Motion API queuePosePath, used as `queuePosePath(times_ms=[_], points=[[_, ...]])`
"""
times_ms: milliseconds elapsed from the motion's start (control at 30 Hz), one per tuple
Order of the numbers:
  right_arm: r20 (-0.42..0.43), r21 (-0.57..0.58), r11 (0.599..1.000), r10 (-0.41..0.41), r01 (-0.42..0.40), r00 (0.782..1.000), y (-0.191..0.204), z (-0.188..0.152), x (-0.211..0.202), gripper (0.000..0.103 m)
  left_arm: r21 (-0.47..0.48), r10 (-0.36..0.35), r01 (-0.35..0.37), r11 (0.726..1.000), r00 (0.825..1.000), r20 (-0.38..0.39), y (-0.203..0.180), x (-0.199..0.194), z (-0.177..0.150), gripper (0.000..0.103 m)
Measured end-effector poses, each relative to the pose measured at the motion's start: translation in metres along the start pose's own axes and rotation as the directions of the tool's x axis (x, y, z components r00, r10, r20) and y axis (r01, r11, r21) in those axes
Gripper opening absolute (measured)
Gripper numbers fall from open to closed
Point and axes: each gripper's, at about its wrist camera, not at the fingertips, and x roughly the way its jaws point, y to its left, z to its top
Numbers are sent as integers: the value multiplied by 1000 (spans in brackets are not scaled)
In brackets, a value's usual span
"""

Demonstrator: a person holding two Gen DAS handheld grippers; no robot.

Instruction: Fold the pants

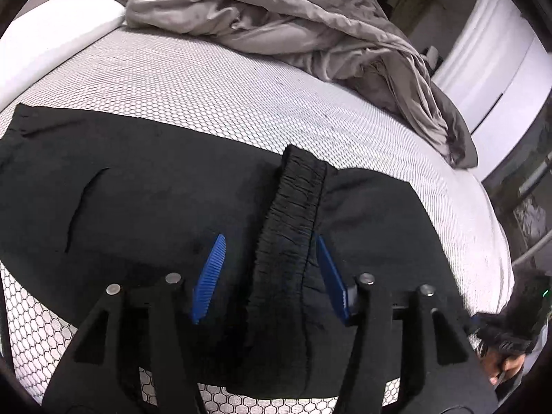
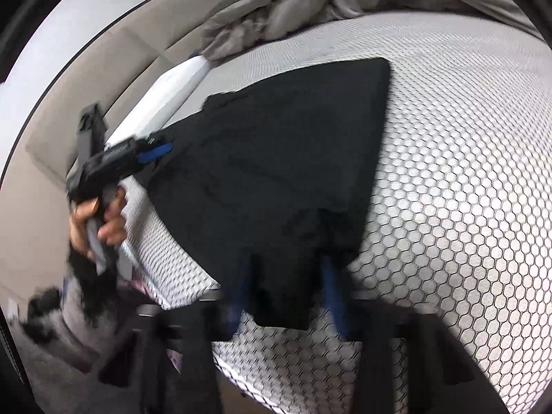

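Bedroom, bare mattress (image 1: 207, 79) with honeycomb mesh cover, rumpled grey duvet (image 1: 276, 24) pushed to the far side, white pillow (image 1: 51, 34) at the far-left corner.

Black pants (image 1: 155, 200) lie flat on the near part of the mattress. Already folded at least once, my read: in the left wrist view the elastic waistband (image 1: 293, 224) runs across the middle of the cloth instead of sitting at an end, so one part has been laid over another. Right wrist view shows the pants (image 2: 276, 158) as a compact dark slab with a fairly square far corner.

Left claw (image 1: 272, 276): spread, blue pads either side of the waistband, not pressing on it. Looks like a release or a re-grip, can't say which.

Right claw (image 2: 286, 293): frame is motion-blurred. Blue fingers appear either side of a near corner of the pants, cloth between them. Jaws read as pressed together, so I take it as pinching that corner, but the picture alone doesn't prove contact.

Left claw (image 2: 155, 151) is also visible in the right view, at the pants' far-left edge, with the person's hand (image 2: 100, 220) on its handle.

Progress: roughly mid-task. Left to do, judging by shape: one more fold to shorten the bundle, then smooth and square the edges.
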Motion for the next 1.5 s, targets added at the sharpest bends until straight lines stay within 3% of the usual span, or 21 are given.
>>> queuePosePath(times_ms=[67, 200, 267, 367, 467, 500, 567, 633, 700, 733, 833, 900, 967, 1033, 1100, 1167, 1267, 1300, 1367, 1467, 1500], points=[[26, -57, 998, 28, -26, 999, 9, 2, -12, 10, -11, 9, -9, 1000, 1000, 1, 2, 1, -1, 52], [-98, -104, 986, -141, 131, 985, -5, -11, 6, 12, -12, 1, -1, 1000, 1000, 2, 4, 5, 0, 52], [-87, -83, 990, -119, 112, 989, -8, -9, 0, 15, 5, 10, -10, 1000, 1000, 22, -3, 2, 0, 52], [0, -41, 995, -96, 96, 995, -8, 0, -26, 49, 64, -31, 28, 998, 999, 38, -21, -3, -1, 52], [95, 41, 999, -11, 7, 995, -14, 16, -30, 58, 129, -60, 56, 990, 998, 27, -43, 1, -6, 58], [83, 68, 998, -2, -4, 997, -17, 20, -22, 58, 155, -65, 61, 986, 998, 18, -50, 4, -9, 58], [-21, 78, 995, -64, 66, 998, -18, 20, 5, 55, 208, -91, 94, 974, 996, -25, -63, 15, -16, 58], [-86, 7, 996, -88, 89, 992, -12, 17, 21, 37, 245, -86, 104, 964, 993, -82, -69, 25, -23, 58], [-81, -52, 994, -101, 97, 992, -4, 12, 15, 18, 302, -64, 99, 948, 991, -121, -73, 32, -31, 58], [-84, -91, 991, -109, 101, 991, 1, 9, 9, 17, 334, -54, 94, 938, 991, -126, -76, 33, -35, 58], [-56, -94, 988, -125, 119, 991, 0, 8, 0, 16, 390, -44, 93, 916, 990, -135, -78, 35, -44, 59], [-127, -119, 981, -166, 151, 978, -3, 7, 15, 17, 424, -33, 87, 901, 991, -133, -83, 37, -48, 61], [-129, -142, 979, -167, 148, 978, -1, 10, 10, 18, 433, -22, 76, 898, 991, -129, -87, 38, -48, 62], [-67, -123, 983, -142, 133, 988, 4, 17, -8, 29, 423, -36, 90, 902, 990, -134, -88, 35, -48, 62], [26, -65, 992, -106, 107, 994, -3, 28, -24, 58, 408, -72, 124, 905, 987, -140, -85, 28, -49, 63], [98, 37, 995, -96, 93, 991, -17, 38, -26, 58, 394, -69, 122, 911, 987, -145, -84, 29, -48, 63], [76, 191, 981, -50, 35, 996, -41, 46, 0, 56, 404, -44, 100, 909, 988, -146, -85, 35, -45, 63], [44, 229, 973, -30, 20, 999, -48, 49, 11, 40, 408, -43, 99, 907, 989, -145, -85, 36, -45, 63], [43, 231, 973, -5, -5, 999, -45, 54, 23, 20, 421, -42, 102, 901, 988, -150, -84, 36, -46, 63], [88, 219, 975, -58, 37, 994, -42, 61, 18, 22, 435, -37, 103, 895, 987, -156, -81, 37, -48, 63], [63, 209, 975, -96, 81, 993, -42, 60, 20, 32, 446, -37, 106, 889, 987, -159, -80, 36, -49, 63]])
